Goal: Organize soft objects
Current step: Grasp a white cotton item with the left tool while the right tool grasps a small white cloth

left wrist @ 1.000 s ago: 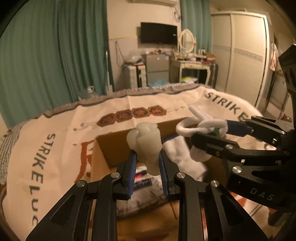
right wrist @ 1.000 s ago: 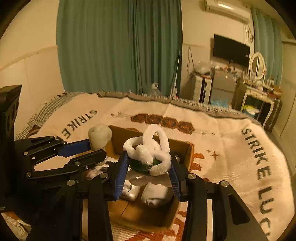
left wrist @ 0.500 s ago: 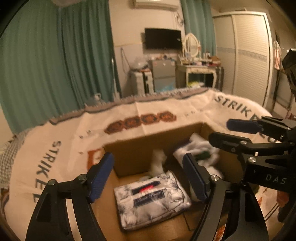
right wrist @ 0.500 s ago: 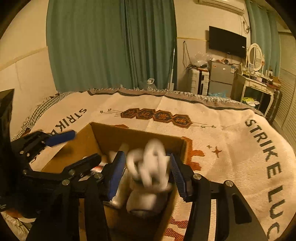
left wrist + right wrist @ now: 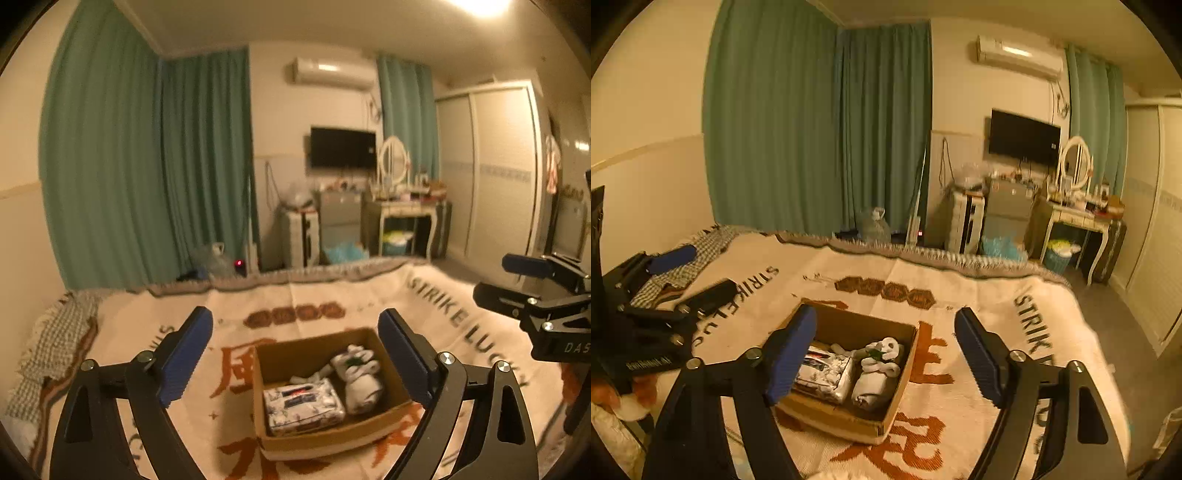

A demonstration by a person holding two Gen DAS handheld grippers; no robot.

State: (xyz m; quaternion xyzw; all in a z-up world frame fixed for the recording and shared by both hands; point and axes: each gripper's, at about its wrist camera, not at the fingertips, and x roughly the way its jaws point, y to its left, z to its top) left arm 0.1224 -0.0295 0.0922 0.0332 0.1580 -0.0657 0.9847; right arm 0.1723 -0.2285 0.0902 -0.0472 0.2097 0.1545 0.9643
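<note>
A cream blanket (image 5: 332,295) printed with dark letters and orange characters covers the bed and fills the lower half of both views. Behind it hang green curtains (image 5: 820,122), with a dark television (image 5: 1024,137) on the far wall to their right. On the blanket, near its middle, sits an open cardboard box (image 5: 373,424). Inside it a floral fabric pouch (image 5: 303,405) lies on the left, just beside a white plush toy (image 5: 360,376) on the right; a smaller pale item (image 5: 314,376) rests behind the pouch, too blurred to identify. The left gripper (image 5: 295,358) hangs above the box with its jaws spread wide and nothing between them. The right gripper (image 5: 884,354) is likewise spread wide and empty, raised above the box.
</note>
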